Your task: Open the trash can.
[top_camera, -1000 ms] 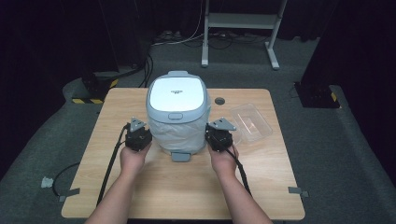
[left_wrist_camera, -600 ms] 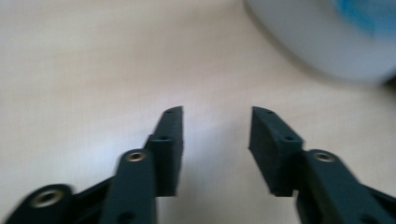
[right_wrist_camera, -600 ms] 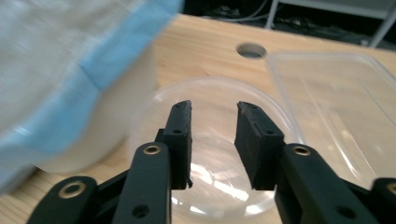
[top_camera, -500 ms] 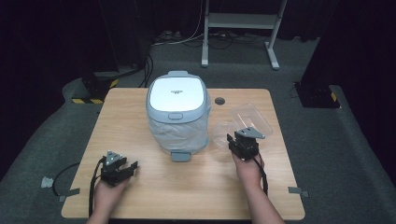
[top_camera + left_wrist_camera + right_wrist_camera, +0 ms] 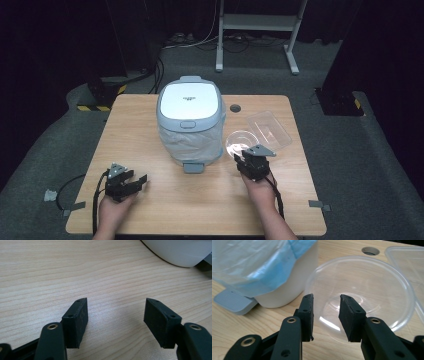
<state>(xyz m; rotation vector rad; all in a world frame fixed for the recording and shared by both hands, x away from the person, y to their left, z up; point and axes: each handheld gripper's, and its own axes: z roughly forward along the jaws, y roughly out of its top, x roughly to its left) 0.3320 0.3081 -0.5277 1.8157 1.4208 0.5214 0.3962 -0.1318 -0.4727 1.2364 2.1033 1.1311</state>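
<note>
Dark curtains and grey carpet surround a light wooden table (image 5: 150, 125), at whose middle stands a white pedal bin (image 5: 190, 120) lined with a bluish plastic bag, its lid down and its grey pedal (image 5: 193, 168) facing the person. Just right of the bin lies a clear round bowl (image 5: 240, 142), and beyond that, farther from the bin, a clear rectangular container (image 5: 270, 129) touching or nearly touching the bowl. A small round hole (image 5: 235, 108) in the table sits behind the bowl, right of the bin.

In front of the bin and to its right, the right gripper (image 5: 248, 161) points at the near rim of the bowl; its fingers (image 5: 308, 312) stand narrowly apart with the rim seen between them, not pressed on it. Well left of the bin's pedal, the left gripper (image 5: 134, 183) hangs low over bare wood, its fingers (image 5: 77, 320) wide with nothing between them, having just been opening.
</note>
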